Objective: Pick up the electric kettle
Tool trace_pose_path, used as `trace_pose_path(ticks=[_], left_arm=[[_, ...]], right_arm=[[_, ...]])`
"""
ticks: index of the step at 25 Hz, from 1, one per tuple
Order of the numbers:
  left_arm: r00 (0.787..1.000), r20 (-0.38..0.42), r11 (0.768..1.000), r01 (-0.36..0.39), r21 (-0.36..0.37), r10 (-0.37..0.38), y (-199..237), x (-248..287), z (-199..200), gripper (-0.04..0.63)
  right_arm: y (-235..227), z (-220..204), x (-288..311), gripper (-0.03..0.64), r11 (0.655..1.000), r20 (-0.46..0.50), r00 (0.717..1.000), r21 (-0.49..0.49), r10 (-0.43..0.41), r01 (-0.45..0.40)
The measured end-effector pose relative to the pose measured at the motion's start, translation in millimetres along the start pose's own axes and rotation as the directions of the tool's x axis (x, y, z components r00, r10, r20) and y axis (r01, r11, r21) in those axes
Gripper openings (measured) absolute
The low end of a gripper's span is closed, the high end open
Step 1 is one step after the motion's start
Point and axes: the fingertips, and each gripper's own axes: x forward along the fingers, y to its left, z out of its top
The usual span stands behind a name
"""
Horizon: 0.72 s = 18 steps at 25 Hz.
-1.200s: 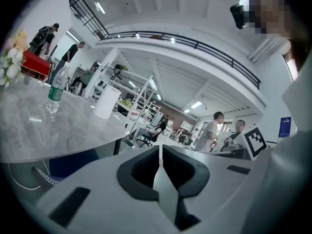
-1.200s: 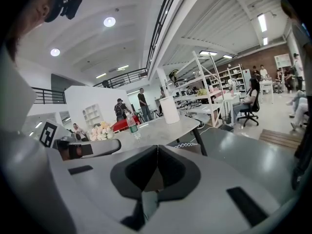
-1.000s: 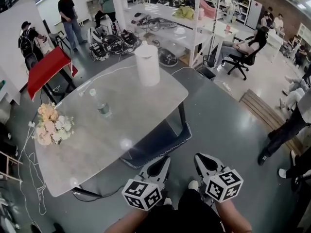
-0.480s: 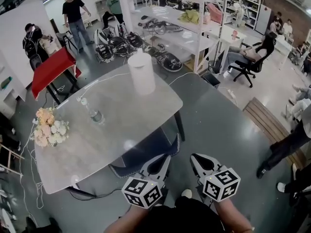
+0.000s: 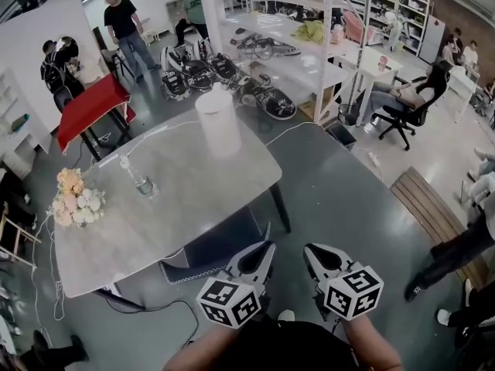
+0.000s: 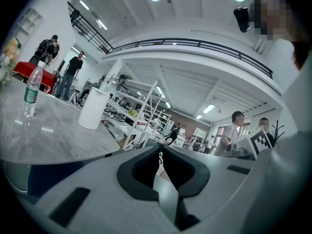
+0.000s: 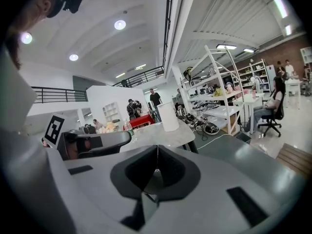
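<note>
Fingers (image 6: 144, 169) together; kettle (image 5: 217, 122) on marble table (image 5: 193, 195), grey floor (image 5: 340, 192)

Bright ceiling lights, sharp focus, strong fisheye bending toward edges.

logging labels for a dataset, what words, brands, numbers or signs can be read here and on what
No text reads clearly.
Label on water bottle: green, too small to read.
Cubes on left gripper and right gripper: black-and-white square markers, no letters.
</note>
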Motion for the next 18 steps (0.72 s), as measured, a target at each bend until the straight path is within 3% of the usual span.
trace_pose_path(ticks=[18], left_arm=[[0.999, -0.002, 0.999, -0.049, 0.003, 0.049, 16, 76, 4, 0.023]], right_arm=[[-71, 18, 30, 0.008, 0.999, -0.01, 1.0, 0.035, 0.022, -0.022]])
